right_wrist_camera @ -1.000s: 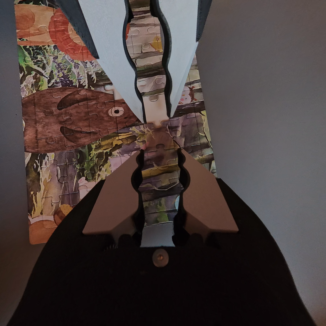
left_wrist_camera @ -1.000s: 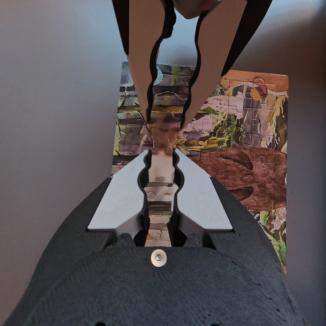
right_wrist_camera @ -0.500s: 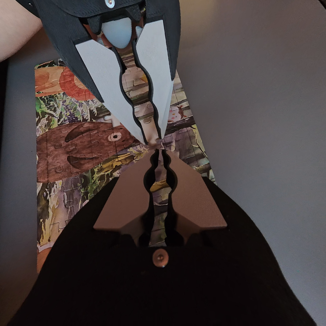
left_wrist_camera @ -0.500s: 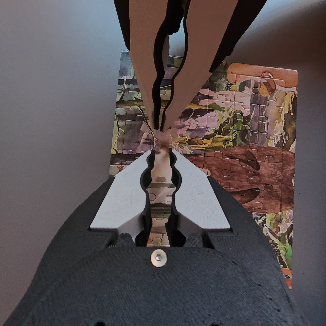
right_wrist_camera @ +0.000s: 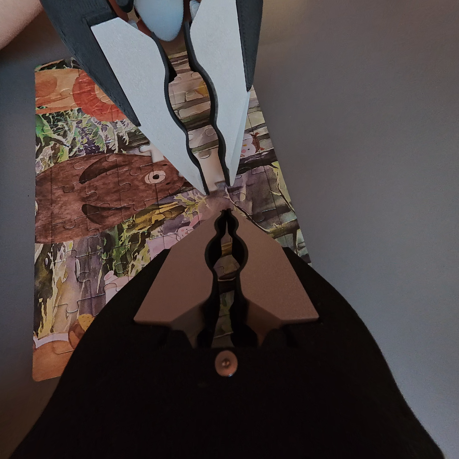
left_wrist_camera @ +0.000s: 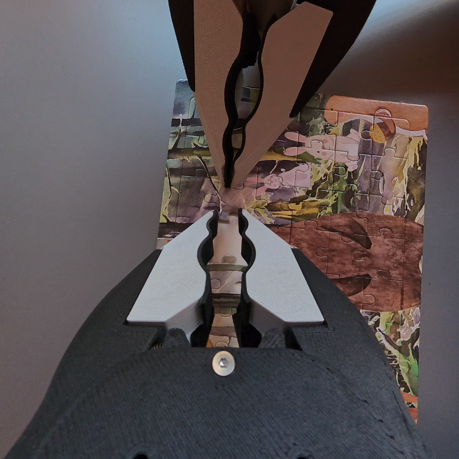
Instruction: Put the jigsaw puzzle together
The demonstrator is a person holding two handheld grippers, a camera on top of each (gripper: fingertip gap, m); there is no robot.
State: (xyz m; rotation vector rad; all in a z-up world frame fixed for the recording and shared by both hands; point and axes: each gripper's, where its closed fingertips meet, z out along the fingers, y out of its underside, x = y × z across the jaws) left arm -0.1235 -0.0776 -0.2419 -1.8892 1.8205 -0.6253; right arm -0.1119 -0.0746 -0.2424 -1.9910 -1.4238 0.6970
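**benchrat:** How do you seat that last fiddly bit without wrecking the rest?

**me:** Here's where I am. The puzzle (left_wrist_camera: 347, 248) lies flat on the grey bench (left_wrist_camera: 74, 149) and looks almost all locked together. Both my grippers point at one piece (left_wrist_camera: 232, 201), left of the puzzle's middle, coming at it from opposite sides. On my left gripper (left_wrist_camera: 228, 213) the fingers are a narrow gap apart with nothing between them, tips just beside the near edge of the piece. On my right gripper (right_wrist_camera: 226, 211) the fingers are closed tip to tip at the far edge. The piece is blurry and I can't tell if it sits a bit proud, or if the right tips have nipped its rim.

**benchrat:** So what's the trick?

**me:** My guess is it's a press-in job, not a carry. I'd use the closed right tips as a blunt poker, straight down on the middle of the piece. The left tips would rest on the neighbours so they don't pop up. Go gently: push at an angle and the whole sheet slides on that smooth bench, or a tab buckles. If it won't drop, I'd back off and nudge it sideways till the tabs line up, not force it.
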